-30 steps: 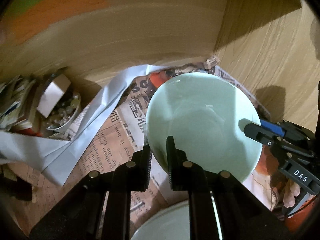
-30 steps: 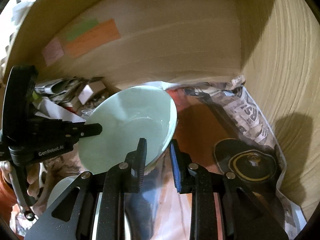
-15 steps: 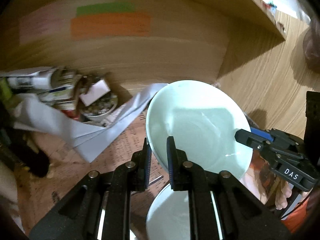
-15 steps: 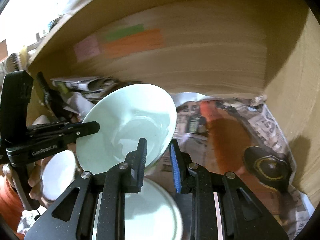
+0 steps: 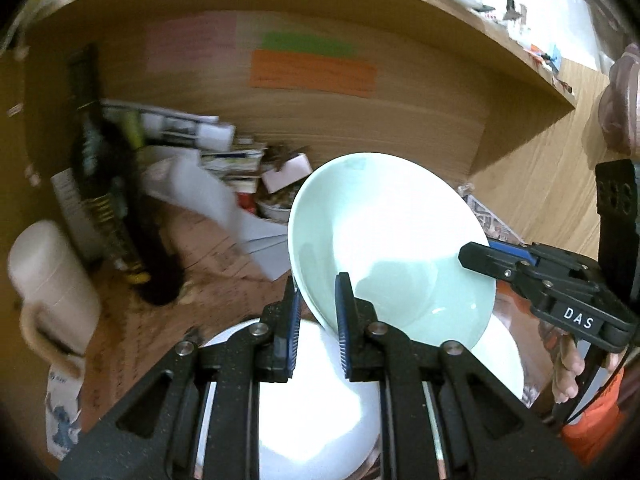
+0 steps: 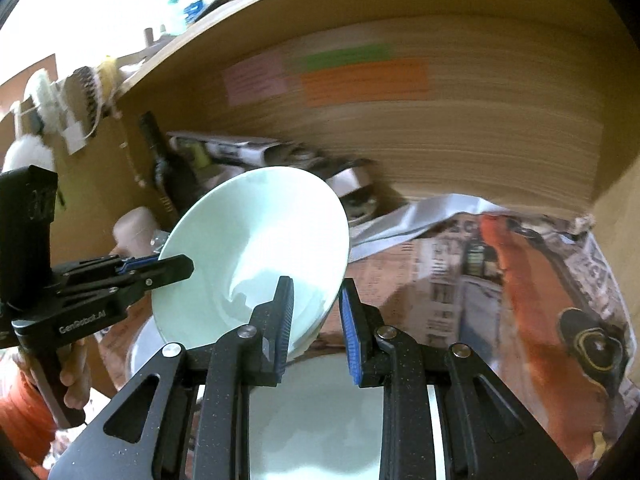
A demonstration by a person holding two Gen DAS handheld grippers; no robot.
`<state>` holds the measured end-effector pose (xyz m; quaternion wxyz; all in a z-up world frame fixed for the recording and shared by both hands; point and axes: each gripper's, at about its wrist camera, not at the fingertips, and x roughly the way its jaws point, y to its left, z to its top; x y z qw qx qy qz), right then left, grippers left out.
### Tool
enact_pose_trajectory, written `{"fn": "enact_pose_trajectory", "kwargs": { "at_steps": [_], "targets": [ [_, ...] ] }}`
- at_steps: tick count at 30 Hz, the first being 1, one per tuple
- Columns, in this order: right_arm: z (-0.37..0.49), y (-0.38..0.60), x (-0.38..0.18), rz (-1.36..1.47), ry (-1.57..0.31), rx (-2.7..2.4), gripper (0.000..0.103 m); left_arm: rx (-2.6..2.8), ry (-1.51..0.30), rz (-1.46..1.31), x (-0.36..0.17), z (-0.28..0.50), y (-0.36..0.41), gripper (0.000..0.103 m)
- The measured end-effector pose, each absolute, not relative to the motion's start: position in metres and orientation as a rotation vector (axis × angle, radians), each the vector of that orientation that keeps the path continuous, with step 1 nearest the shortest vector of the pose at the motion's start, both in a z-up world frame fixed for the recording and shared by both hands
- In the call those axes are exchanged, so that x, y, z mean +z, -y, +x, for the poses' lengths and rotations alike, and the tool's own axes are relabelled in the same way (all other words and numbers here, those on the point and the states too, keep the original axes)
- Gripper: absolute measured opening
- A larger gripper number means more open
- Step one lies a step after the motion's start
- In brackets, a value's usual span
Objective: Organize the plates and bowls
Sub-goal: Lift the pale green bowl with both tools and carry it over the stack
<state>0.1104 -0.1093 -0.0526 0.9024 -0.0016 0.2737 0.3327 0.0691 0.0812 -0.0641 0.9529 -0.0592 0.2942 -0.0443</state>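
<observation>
Newspaper (image 6: 460,280) lines the floor of a wooden shelf (image 5: 440,120). Orange (image 5: 312,74), green (image 5: 306,43) and pink (image 5: 190,42) paper notes are stuck to its back wall. A dark bottle (image 5: 102,176) stands at the left beside a white jug (image 5: 48,276), with loose papers (image 5: 208,200) and clutter behind.

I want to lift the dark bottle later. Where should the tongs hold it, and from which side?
Probably the body of the bottle, approached from the open front: it stands upright against the left wall of the shelf, with papers behind it. Blur hides its neck.
</observation>
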Motion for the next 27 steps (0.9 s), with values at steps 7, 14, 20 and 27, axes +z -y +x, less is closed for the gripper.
{"fn": "enact_pose_trajectory", "kwargs": {
  "at_steps": [7,14,20,27],
  "targets": [
    [0.097,0.079,-0.059,-0.046,-0.582,0.765,0.021,-0.027,-0.593,-0.150,-0.078,0.036,-0.107,0.017],
    [0.085,0.054,-0.074,-0.090,-0.627,0.825,0.021,0.024,-0.613,-0.179,-0.095,0.009,-0.124,0.017],
    [0.080,0.041,-0.086,-0.114,-0.670,0.849,0.021,0.053,-0.631,-0.182,-0.109,-0.006,-0.128,0.018],
    [0.081,0.034,-0.094,-0.126,-0.699,0.844,0.021,0.064,-0.650,-0.202,-0.119,-0.011,-0.132,0.018]
  ]
}}
